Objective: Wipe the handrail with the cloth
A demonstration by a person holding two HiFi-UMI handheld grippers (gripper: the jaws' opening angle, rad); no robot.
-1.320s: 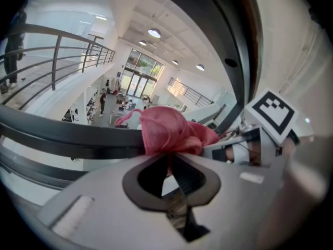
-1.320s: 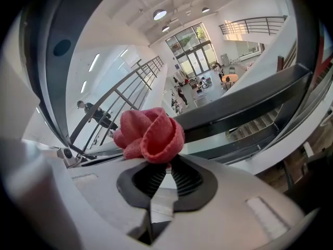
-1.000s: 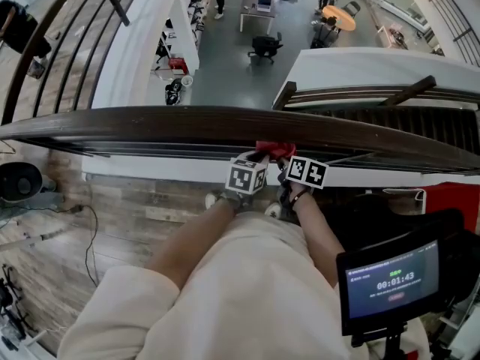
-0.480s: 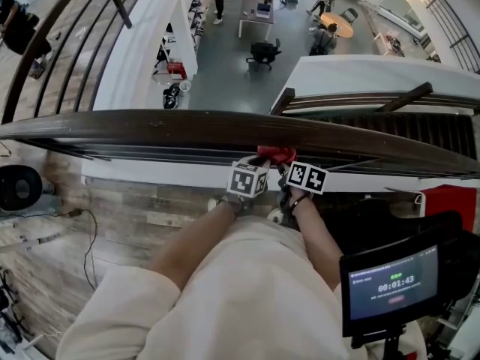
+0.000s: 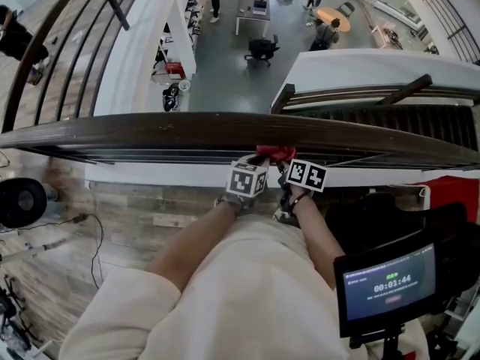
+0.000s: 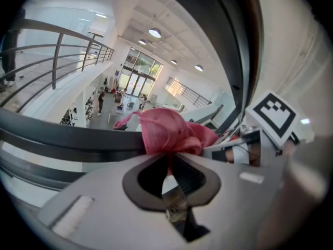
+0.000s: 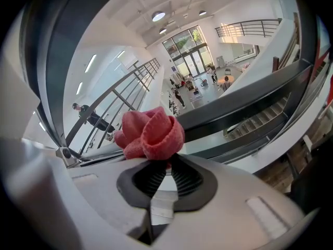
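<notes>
A dark wooden handrail (image 5: 150, 128) runs across the head view from left to right. A bunched red cloth (image 5: 274, 154) sits against its near side, just right of the middle. Both grippers meet at the cloth: my left gripper (image 5: 262, 158) is shut on one end of it, my right gripper (image 5: 282, 160) on the other. In the left gripper view the cloth (image 6: 169, 132) puffs out of the closed jaws in front of the rail (image 6: 62, 137). In the right gripper view the cloth (image 7: 150, 133) forms a folded ball above the closed jaws, the rail (image 7: 250, 95) behind it.
Past the rail is a drop to a lower floor with desks (image 5: 253, 10), chairs and people. A staircase (image 5: 390, 118) descends at right. A screen on a stand (image 5: 390, 280) is at lower right, a round black object (image 5: 21, 201) and cables at left on the wooden floor.
The two grippers and the cloth have slid a little to the right along the rail. Both grips on the cloth are unchanged.
</notes>
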